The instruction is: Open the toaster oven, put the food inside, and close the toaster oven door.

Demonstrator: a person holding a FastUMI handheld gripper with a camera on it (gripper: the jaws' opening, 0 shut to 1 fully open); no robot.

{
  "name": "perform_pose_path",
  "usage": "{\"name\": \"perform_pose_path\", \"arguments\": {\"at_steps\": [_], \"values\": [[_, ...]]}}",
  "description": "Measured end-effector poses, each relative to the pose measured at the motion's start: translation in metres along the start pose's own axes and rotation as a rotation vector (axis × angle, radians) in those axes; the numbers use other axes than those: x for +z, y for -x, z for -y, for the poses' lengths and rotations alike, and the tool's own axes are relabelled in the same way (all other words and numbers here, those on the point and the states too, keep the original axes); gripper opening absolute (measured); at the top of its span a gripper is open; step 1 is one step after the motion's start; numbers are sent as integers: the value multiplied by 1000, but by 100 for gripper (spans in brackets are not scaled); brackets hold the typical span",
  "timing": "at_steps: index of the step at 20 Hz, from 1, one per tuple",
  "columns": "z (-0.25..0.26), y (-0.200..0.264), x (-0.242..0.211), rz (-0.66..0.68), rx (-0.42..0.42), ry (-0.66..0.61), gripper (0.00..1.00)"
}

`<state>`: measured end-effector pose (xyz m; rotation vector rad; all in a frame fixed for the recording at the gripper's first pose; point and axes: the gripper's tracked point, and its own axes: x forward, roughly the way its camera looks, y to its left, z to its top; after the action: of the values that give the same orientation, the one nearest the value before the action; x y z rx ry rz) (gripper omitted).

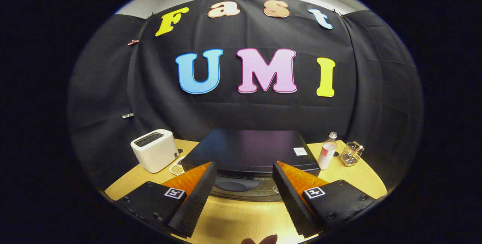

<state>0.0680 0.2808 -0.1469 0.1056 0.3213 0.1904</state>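
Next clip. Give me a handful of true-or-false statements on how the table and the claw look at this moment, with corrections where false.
1. The claw is open and holds nothing. True.
2. The toaster oven sits just beyond the fingers. True.
3. The white toaster stands right of the toaster oven. False: it stands to its left.
4. The water bottle lies on its side. False: it stands upright, beside the oven.
5. A wire holder stands next to the bottle. True.

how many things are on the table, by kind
toaster oven: 1
white toaster: 1
small dish: 1
bottle: 1
wire holder: 1
total: 5
The tool is open above the table, with nothing between its fingers.
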Motion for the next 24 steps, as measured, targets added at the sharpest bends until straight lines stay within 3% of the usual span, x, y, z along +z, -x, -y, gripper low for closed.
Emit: {"name": "perform_pose_path", "arguments": {"at_steps": [11,14,24], "values": [[-12,-63,-51,-156,-112,-43,99],[-13,-63,-51,-136,-137,20,98],[-14,-36,-65,-131,-146,-13,100]]}}
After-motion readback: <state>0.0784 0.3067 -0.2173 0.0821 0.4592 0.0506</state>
